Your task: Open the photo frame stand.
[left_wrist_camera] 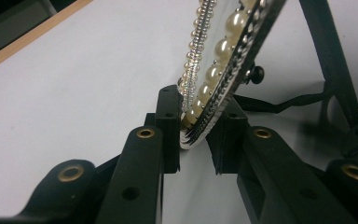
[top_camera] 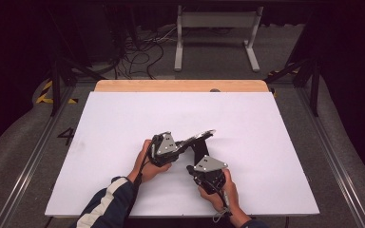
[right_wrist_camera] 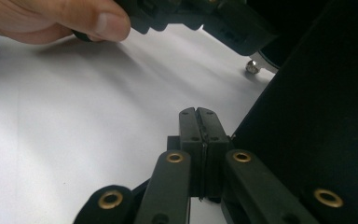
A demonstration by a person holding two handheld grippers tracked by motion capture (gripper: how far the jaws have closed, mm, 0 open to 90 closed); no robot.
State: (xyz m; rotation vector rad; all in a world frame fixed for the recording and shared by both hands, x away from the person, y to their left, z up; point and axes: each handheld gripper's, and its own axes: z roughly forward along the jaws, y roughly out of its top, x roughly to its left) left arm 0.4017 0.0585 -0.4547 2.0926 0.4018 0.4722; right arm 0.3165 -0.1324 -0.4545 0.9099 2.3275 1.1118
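Note:
A mirror or picture frame edged with pearls and silver beads is held tilted above the white table top. My left gripper is shut on its lower rim. In the left gripper view the pads press both faces of the pearl rim, and the frame's black prop leg stands behind with a thin black cord. My right gripper sits just below the frame. Its jaws are shut tight beside the black back panel. Whether anything thin is pinched there I cannot tell.
A wooden strip runs along the table's far edge. Beyond it lie floor cables and a white stand. Metal rails flank the table. The hand on the left gripper shows close by in the right gripper view.

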